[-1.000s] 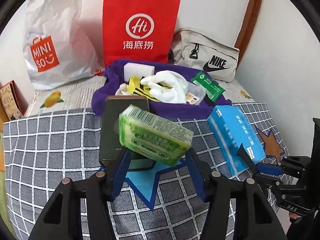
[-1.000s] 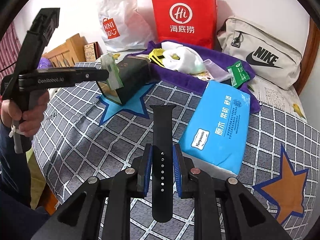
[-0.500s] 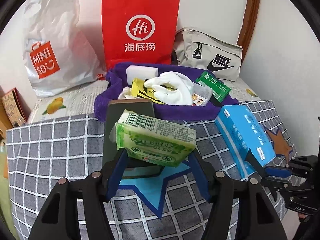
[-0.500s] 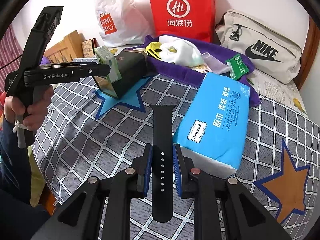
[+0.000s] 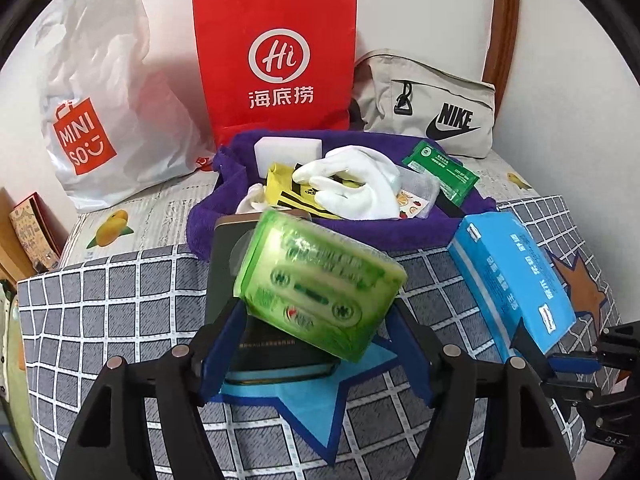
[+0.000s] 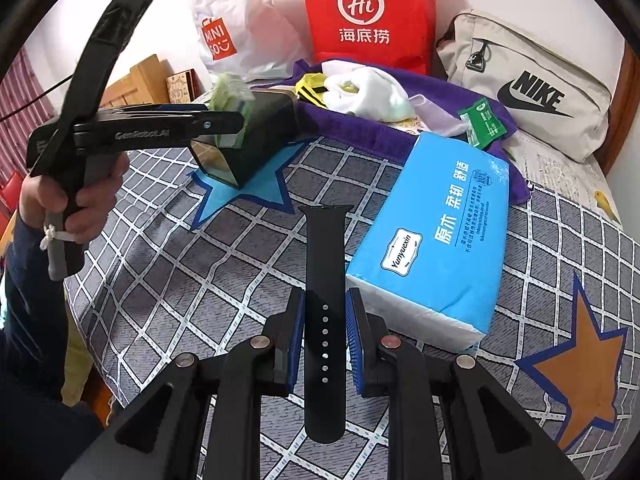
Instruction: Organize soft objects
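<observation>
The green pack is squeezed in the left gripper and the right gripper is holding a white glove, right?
Not quite. The right gripper holds a black watch strap, as the right wrist view shows. The white glove lies in the purple towel. The left gripper does hold the green pack.

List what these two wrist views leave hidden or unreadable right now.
- Green tissue pack, left wrist view: its print is motion-blurred and unreadable.
- Dark box, left wrist view: mostly hidden behind that pack.
- Contents of the purple towel pile: whatever lies beneath the white glove is covered.
- Black watch strap, right wrist view: its near end is hidden between the right gripper fingers.
- Left gripper contact: the far pad is hidden behind the pack.
</observation>
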Demonstrator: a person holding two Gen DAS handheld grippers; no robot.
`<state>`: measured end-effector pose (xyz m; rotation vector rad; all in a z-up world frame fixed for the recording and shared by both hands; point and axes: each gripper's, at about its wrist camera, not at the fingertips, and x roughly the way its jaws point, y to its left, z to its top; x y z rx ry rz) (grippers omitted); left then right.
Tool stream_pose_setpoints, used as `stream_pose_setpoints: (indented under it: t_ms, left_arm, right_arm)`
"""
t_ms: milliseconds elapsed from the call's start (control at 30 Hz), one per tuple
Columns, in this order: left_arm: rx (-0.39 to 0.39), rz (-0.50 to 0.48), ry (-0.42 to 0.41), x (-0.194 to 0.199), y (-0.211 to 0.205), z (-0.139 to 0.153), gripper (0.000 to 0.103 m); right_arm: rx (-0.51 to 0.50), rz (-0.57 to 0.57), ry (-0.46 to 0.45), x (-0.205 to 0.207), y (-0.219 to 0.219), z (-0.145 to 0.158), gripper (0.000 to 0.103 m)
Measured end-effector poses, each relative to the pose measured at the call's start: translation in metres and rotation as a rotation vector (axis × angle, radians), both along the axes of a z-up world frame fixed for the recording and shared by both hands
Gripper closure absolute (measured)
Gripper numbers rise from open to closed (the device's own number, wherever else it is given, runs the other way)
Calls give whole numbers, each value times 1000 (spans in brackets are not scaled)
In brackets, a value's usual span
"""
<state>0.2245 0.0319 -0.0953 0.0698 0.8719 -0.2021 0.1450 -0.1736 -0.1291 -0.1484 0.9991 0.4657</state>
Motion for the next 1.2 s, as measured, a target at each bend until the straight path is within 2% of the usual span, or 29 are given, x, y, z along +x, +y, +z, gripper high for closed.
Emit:
stream_pose_setpoints:
  t_ms: [67,133,200,567,667,833,1067,1200]
  left_arm:
    - [-9,5,5,3,2,-2,35]
    - [-24,3,17,6,3,-4,45]
    - [-34,-3,33,9,5,-7,48]
    - [22,-9,35,15,-4,-8,46]
    - [40,-41,24,13,-12,-7,46]
    - [20,-118,16,6,-30,-5,50]
    - [60,-172,18,2,-56,-7,49]
    - [89,-222,18,1,-77,-11,38]
  right_arm:
    - [3,1,3,0,0,0,83]
    - [4,4,7,0,-1,-1,83]
    - [5,5,10,1,0,-2,83]
    - [16,14,29,8,0,-8,82]
    - [26,15,28,7,-1,-8,83]
    - [47,12,27,6,-5,-8,83]
    - [54,16,29,1,-9,-10,83]
    - [70,13,32,-2,-13,-10,82]
